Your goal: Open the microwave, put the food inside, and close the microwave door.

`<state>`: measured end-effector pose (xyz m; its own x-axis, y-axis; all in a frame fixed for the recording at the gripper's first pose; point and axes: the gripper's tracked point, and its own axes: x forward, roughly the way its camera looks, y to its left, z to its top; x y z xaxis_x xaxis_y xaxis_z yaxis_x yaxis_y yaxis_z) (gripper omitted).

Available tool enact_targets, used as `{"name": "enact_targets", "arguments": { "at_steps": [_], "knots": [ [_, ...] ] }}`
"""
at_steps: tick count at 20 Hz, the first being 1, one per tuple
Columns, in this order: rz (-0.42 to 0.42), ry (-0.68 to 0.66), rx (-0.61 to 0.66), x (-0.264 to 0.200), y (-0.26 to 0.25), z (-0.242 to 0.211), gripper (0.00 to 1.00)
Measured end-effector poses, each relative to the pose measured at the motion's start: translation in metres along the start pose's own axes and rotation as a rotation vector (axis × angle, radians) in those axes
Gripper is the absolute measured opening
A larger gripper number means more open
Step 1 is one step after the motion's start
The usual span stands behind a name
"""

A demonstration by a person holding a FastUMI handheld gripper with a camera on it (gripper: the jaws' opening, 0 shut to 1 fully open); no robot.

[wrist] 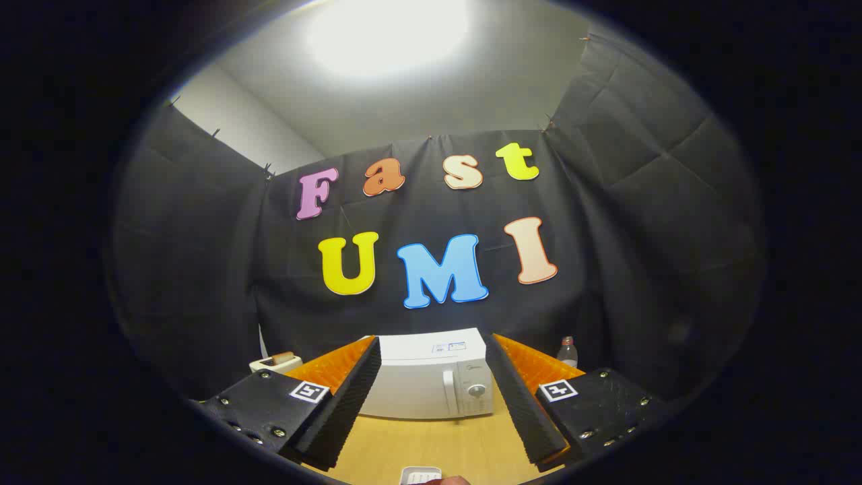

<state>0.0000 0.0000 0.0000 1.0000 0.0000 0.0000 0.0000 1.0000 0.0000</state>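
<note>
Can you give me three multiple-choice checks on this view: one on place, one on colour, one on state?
1. Where is the white box-shaped microwave?
A. Beyond the tool's fingers, on the wooden table
B. Clamped between the fingers
C. On the floor

2. What colour is the microwave's body?
A. Black
B. White
C. Red

3. How is the microwave door?
A. Wide open
B. Removed
C. Closed

Key: 1 A, it stands ahead on the tabletop, past the open tool. 2 B, its top and front are white. 3 C, the door sits flush with the front.
</note>
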Motion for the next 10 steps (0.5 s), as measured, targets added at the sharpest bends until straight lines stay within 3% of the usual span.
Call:
{"name": "enact_targets", "arguments": {
  "at_steps": [10],
  "knots": [
    [-0.005, 0.026, -0.03, -0.014, -0.006, -0.011, 0.98]
  ]
}}
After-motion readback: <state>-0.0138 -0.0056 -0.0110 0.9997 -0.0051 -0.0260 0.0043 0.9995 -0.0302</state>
